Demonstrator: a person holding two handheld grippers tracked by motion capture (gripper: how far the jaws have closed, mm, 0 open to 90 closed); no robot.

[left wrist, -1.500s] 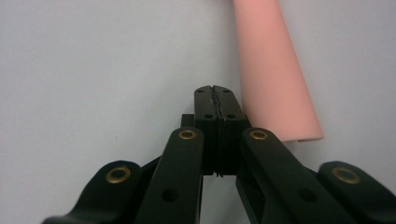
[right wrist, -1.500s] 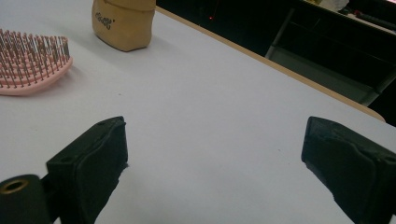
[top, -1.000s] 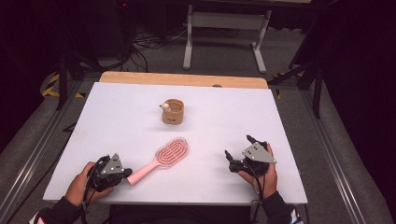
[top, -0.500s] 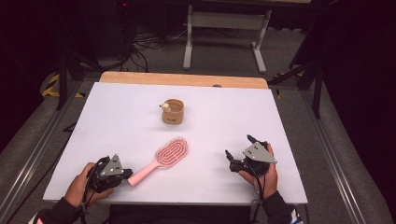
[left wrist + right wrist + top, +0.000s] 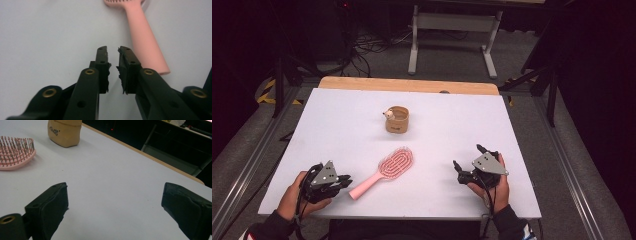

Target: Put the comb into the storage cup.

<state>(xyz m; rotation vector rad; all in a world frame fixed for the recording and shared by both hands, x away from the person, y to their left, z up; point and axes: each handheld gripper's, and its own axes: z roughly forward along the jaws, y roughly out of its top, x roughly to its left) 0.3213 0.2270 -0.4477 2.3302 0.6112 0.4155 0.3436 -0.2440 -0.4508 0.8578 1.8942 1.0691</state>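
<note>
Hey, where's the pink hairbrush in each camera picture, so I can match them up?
High view: hairbrush lies near the table's front middle, handle toward the left gripper.
Left gripper view: its handle runs up the right of centre, beside the slightly parted fingers.
Right gripper view: its bristled head sits at the upper left edge.
Shared landmark: the tan cup beyond the brush, also upper left in the right gripper view.
</note>
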